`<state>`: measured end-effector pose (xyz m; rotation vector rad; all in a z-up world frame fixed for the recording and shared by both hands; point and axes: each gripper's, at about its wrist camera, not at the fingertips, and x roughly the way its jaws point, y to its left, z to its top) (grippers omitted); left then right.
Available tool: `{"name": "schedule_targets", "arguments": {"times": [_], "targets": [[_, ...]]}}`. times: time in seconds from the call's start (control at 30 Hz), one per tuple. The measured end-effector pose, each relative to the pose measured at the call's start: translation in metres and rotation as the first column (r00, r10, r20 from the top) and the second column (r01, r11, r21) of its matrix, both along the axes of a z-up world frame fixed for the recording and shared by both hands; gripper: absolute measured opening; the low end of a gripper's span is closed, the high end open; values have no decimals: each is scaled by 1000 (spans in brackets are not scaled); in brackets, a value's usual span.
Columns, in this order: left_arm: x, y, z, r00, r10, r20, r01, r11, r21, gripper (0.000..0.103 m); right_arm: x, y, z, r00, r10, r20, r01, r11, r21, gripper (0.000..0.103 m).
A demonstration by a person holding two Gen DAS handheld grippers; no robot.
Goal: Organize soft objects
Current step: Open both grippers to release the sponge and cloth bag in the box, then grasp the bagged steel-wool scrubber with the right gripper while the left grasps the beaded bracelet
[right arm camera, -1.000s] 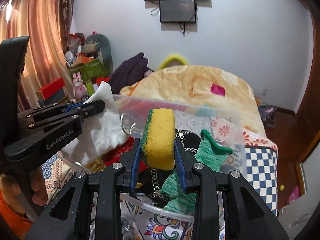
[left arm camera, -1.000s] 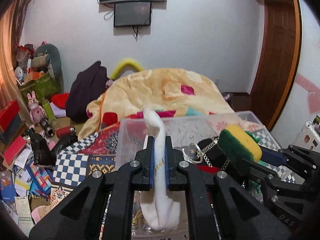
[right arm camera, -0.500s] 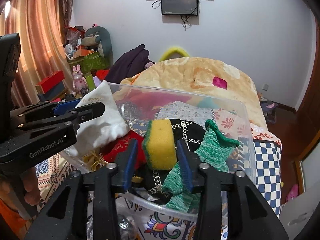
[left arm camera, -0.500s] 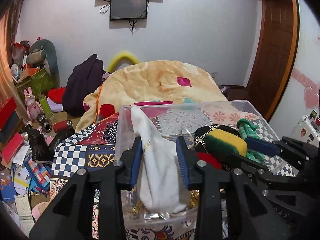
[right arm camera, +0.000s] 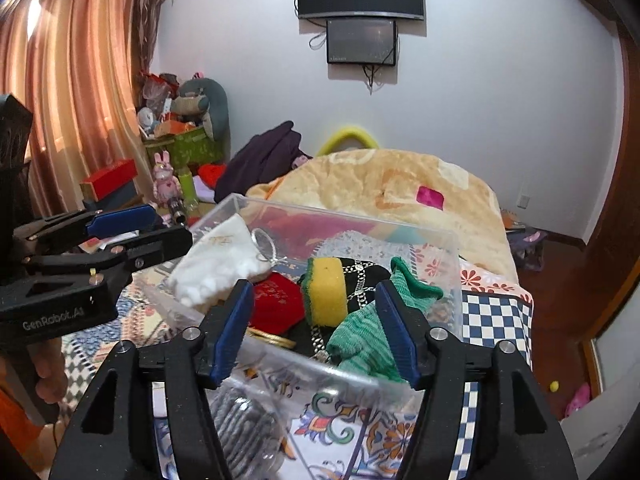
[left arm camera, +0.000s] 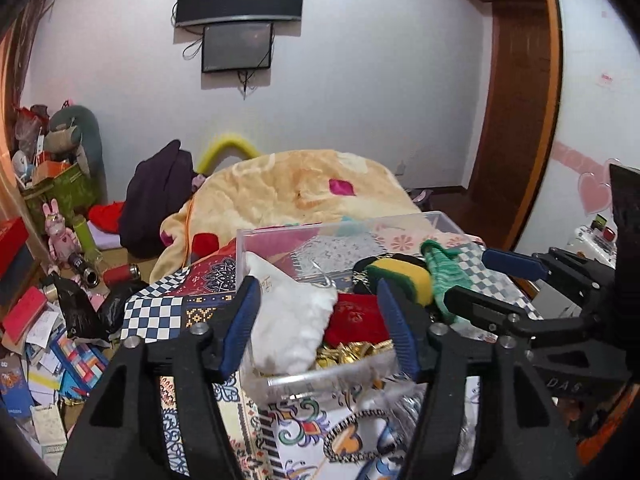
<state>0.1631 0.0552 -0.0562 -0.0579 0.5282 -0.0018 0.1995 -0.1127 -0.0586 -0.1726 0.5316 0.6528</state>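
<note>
A clear plastic bin [left arm camera: 404, 222] [right arm camera: 452, 248] stands on the patterned bed cover. In it lie a white cloth pouch [left arm camera: 290, 320] [right arm camera: 218, 264], a yellow-green sponge [left arm camera: 400, 276] [right arm camera: 328, 290], a green knitted sock [left arm camera: 444, 280] [right arm camera: 368, 332], a red pouch [left arm camera: 358, 318] [right arm camera: 276, 300] and a black chain item [right arm camera: 360, 272]. My left gripper [left arm camera: 318, 322] is open and empty just before the bin's near wall. My right gripper [right arm camera: 314, 326] is open and empty, also at the near wall. Each gripper shows in the other's view, the right gripper [left arm camera: 488, 280] and the left gripper [right arm camera: 148, 228].
A beige blanket [left arm camera: 296, 196] is heaped behind the bin. A dark garment [left arm camera: 160, 196] lies left of it. Boxes, toys and papers [left arm camera: 44, 320] crowd the floor at left. A wooden door [left arm camera: 516, 112] is at right. A grey knitted item [right arm camera: 244, 428] lies below the bin.
Both grippers opened and drew back. The white pouch dropped from the left gripper into the bin; the sponge dropped from the right gripper into the bin.
</note>
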Motion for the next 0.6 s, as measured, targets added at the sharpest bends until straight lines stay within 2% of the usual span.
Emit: {"name": "schedule_targets", "arguments": {"times": [0.07,0.23,0.47,0.6], "targets": [[-8,-2,0,1000,-11,10,11,1000,2,71,-8,-4,1,1000,-2,17,2,1000,13,74],[-24,-2,-11,999,-33,-8,33,999,-3,75,-23,-9,-7,1000,8,17,-9,1000,19,75],[-30,5,-41,996,-26,-88,25,1000,-5,75,-32,-9,-30,998,20,-63,-19,1000,21,75],[-30,13,-64,988,-26,-150,19,999,-44,75,-37,-3,-45,992,41,-115,-41,999,8,75]]}}
